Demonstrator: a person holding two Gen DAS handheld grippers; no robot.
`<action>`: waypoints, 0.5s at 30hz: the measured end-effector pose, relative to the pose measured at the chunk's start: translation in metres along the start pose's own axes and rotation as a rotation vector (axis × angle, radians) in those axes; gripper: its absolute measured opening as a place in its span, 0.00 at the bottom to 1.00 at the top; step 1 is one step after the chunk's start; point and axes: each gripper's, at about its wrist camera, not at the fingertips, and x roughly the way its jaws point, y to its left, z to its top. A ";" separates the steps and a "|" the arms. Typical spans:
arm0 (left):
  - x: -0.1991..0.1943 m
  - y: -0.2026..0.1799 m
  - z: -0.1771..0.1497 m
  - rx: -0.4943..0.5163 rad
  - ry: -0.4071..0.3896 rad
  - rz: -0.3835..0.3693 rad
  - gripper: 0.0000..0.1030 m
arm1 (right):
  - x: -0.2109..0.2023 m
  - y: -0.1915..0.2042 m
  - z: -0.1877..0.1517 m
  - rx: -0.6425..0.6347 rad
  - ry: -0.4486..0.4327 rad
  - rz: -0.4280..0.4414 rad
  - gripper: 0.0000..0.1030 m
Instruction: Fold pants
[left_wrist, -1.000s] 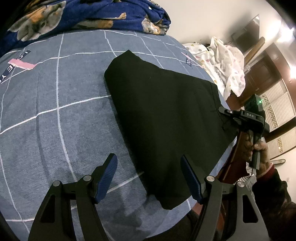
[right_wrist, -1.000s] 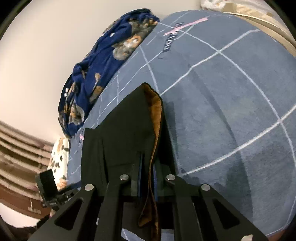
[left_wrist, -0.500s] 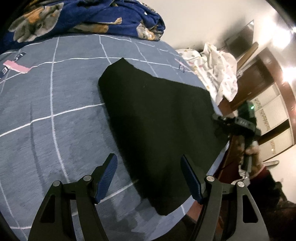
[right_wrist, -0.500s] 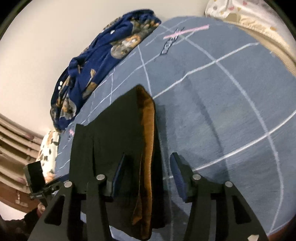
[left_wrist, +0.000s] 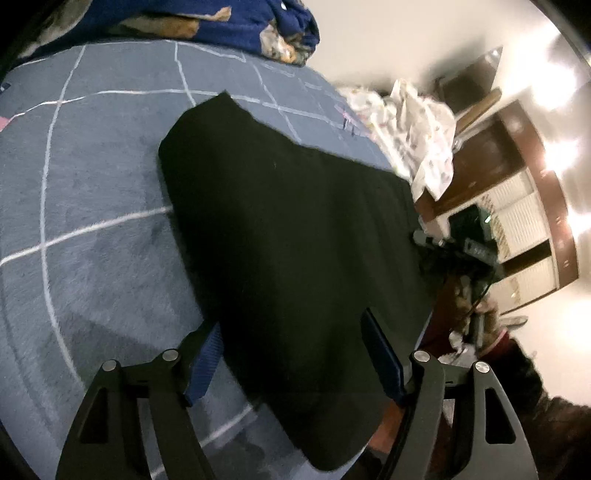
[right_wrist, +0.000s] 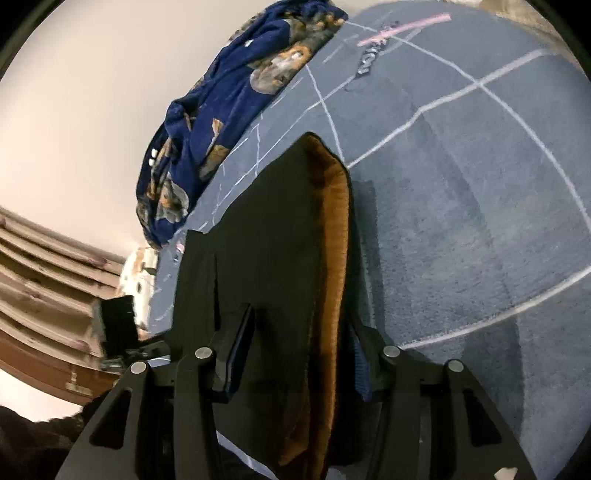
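Observation:
The black pants (left_wrist: 288, 236) lie folded flat on the blue-grey bed cover (left_wrist: 92, 206). In the right wrist view the pants (right_wrist: 266, 251) show a brown inner lining (right_wrist: 332, 258) along their folded edge. My left gripper (left_wrist: 291, 354) is open, its blue pads either side of the near end of the pants, just above them. My right gripper (right_wrist: 299, 347) is open over the pants' near edge, holding nothing. The right gripper also shows in the left wrist view (left_wrist: 469, 251) past the far side of the pants.
A blue blanket with an animal print (left_wrist: 207, 22) is heaped at the head of the bed. A white patterned cloth (left_wrist: 417, 125) lies at the bed's far corner. Brown wooden furniture (left_wrist: 517, 177) stands beyond the bed edge.
My right gripper let go of the pants' edge and opened wide. My left gripper stayed open and moved closer over the pants' near end.

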 end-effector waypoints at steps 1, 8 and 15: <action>0.002 0.000 0.002 -0.006 0.007 -0.006 0.72 | -0.002 -0.005 0.001 0.033 -0.005 0.014 0.42; 0.005 -0.008 0.000 0.047 0.010 0.037 0.74 | -0.076 -0.013 -0.041 0.155 -0.251 0.064 0.44; 0.006 -0.008 0.000 0.020 0.003 0.038 0.75 | -0.104 0.003 -0.095 0.246 -0.316 0.215 0.44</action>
